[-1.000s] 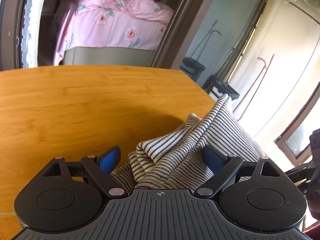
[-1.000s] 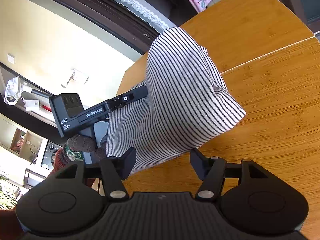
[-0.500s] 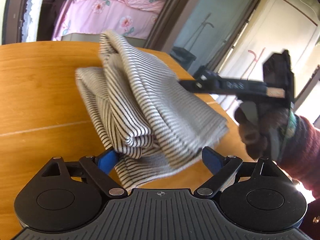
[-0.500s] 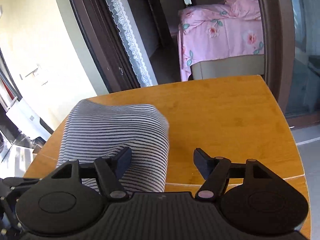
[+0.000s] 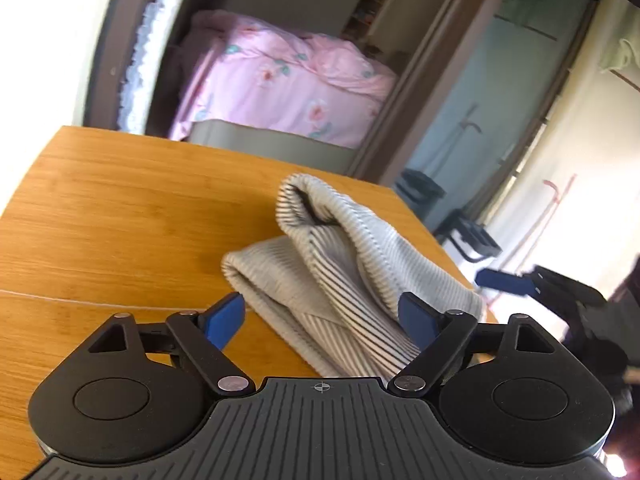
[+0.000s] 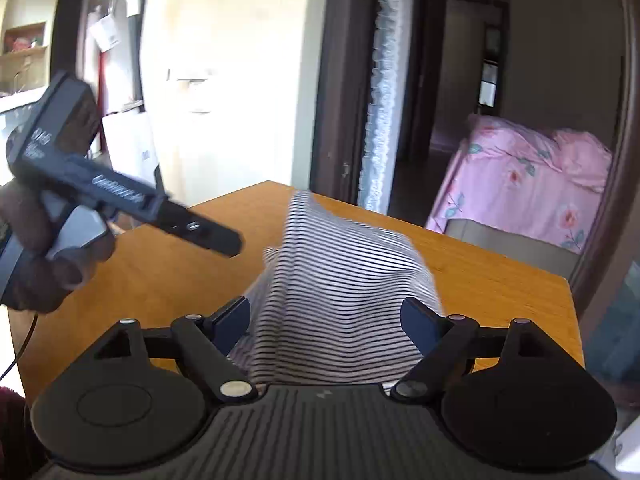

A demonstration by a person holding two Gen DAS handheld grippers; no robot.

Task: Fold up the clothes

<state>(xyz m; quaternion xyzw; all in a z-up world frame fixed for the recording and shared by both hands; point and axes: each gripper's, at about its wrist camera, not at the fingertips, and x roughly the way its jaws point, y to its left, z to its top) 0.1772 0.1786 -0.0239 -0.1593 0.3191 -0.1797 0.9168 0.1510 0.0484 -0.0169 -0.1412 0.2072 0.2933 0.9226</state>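
Resting bunched: ribbed striped knit garment (image 5: 340,264) on grained wooden table (image 5: 120,208)

I see a soft striped knit cloth (image 5: 340,264) with fine ribs. It lies on a smooth wood table (image 5: 120,208) that shines a little. My left claw (image 5: 320,316) is dull black plastic with smooth blue pads (image 5: 224,316) and small shiny metal pins. The pink bed cover (image 5: 288,92) looks like soft cloth.
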